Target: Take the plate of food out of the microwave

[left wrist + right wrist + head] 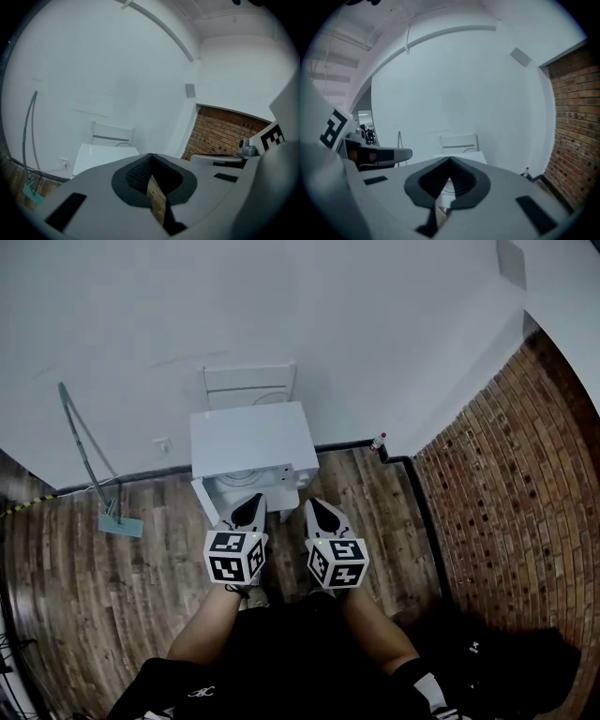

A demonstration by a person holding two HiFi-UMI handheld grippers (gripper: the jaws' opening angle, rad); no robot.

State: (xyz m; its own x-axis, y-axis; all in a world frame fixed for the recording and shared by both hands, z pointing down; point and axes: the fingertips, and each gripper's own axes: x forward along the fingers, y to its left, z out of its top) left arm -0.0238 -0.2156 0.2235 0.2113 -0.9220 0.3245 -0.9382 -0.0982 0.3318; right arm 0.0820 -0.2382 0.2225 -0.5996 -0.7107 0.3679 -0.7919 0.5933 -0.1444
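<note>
A white box-shaped microwave (pixel 253 442) stands on the wooden floor against the white wall; I see mainly its top. A round pale shape (pixel 246 480) shows at its front, and I cannot tell whether it is the plate. The microwave's top also shows in the left gripper view (pixel 101 157) and the right gripper view (pixel 461 157). My left gripper (pixel 253 497) and right gripper (pixel 313 503) hang side by side just in front of it, both pointing at it. Each has its jaws shut with nothing between them (pixel 150 155) (pixel 450 160).
A white chair (pixel 249 385) stands behind the microwave. A long-handled mop (pixel 120 521) leans on the wall at the left, near a wall socket (pixel 161 443). A small bottle (pixel 378 442) stands in the corner by the brick wall (pixel 506 484). My legs are below the grippers.
</note>
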